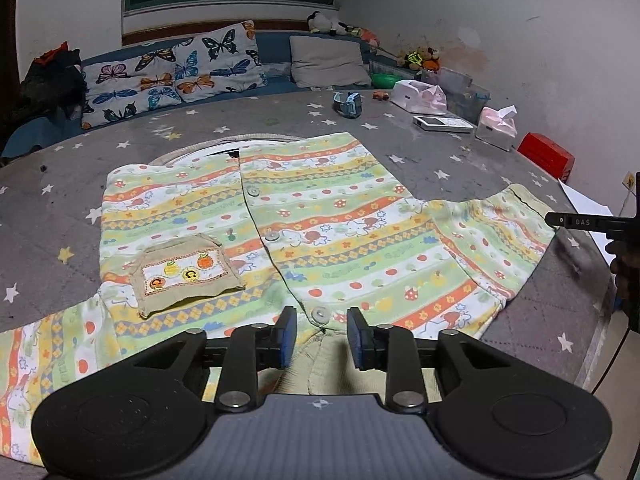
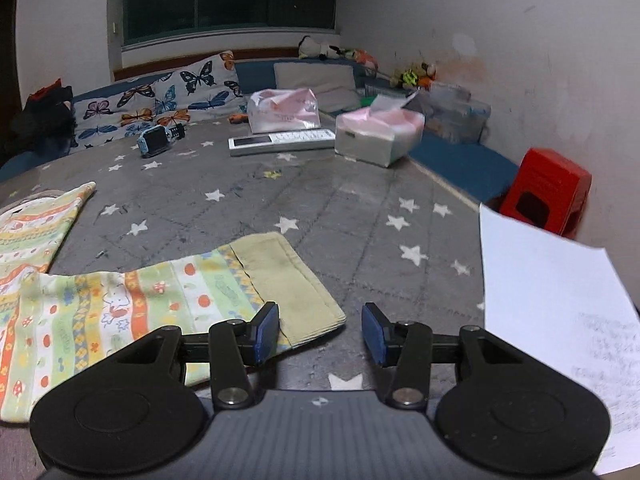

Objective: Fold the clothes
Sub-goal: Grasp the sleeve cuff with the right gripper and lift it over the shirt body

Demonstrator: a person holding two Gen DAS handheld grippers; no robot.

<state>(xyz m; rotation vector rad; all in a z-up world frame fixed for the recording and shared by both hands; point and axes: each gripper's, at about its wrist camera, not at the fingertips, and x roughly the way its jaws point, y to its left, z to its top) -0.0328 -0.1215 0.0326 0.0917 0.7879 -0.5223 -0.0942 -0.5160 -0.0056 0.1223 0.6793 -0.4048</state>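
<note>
A child's striped button-up shirt [image 1: 320, 216] with fruit and elephant prints lies flat, front up, on the grey star-patterned table [image 1: 72, 216]. It has a beige chest pocket [image 1: 186, 276]. My left gripper [image 1: 322, 338] is open, hovering over the collar end by a button. The shirt's right sleeve [image 2: 132, 312] stretches out with a yellow cuff [image 2: 292, 292]. My right gripper [image 2: 320, 330] is open just at the cuff's edge, its left pad over the cuff. The right gripper's tip also shows in the left wrist view [image 1: 560, 220].
A white paper sheet [image 2: 548, 304] lies at the right edge. A remote [image 2: 282, 141], tissue packs [image 2: 378, 136], a blue toy [image 2: 158, 141] and a red stool [image 2: 548, 196] sit further back. Butterfly pillows [image 1: 168, 76] line the sofa behind.
</note>
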